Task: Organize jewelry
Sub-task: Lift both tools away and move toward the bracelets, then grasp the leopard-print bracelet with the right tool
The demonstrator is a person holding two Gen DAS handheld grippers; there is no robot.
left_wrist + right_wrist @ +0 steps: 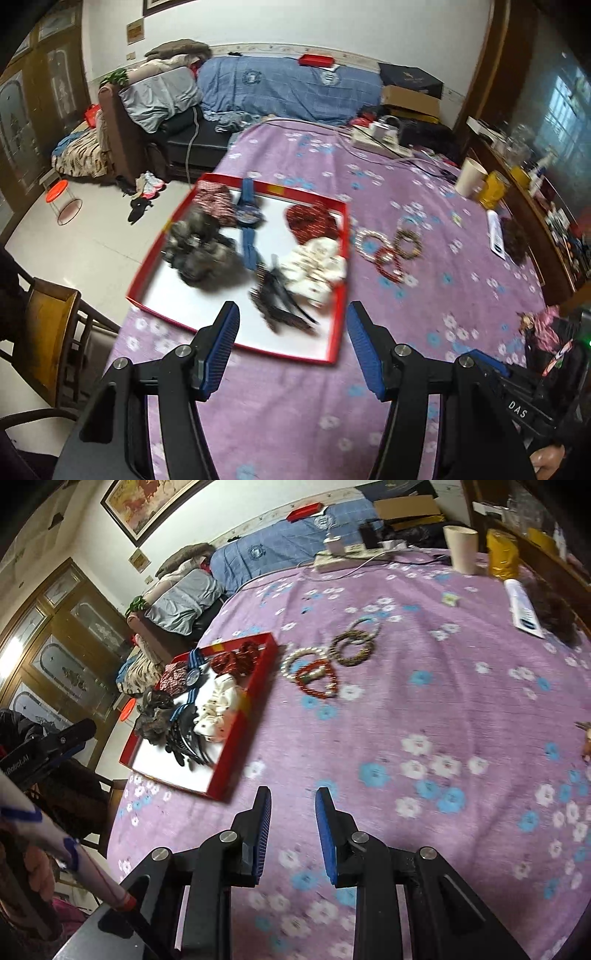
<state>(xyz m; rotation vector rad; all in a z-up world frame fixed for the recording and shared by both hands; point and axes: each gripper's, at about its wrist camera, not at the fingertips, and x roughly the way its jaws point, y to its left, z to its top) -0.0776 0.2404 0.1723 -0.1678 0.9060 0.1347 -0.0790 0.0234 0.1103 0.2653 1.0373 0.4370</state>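
Observation:
A red tray (341,288) (242,734) with a white floor lies on the purple flowered tablecloth. In it are a blue watch (248,216) (192,677), a grey scrunchie (201,251), a red scrunchie (314,219) (236,659), a white scrunchie (317,266) (218,709) and black hair clips (282,301) (184,744). Several bead bracelets (388,247) (325,661) lie on the cloth to the tray's right. My left gripper (291,332) is open and empty above the tray's near edge. My right gripper (292,812) is open and empty above bare cloth, near the tray's corner.
A power strip with cables (376,142) (347,555), a cream cup (469,177) (461,548) and a yellow packet (491,188) (502,555) stand at the table's far side. A wooden chair (48,332) stands at the table's left. A cabinet edge (535,206) runs on the right.

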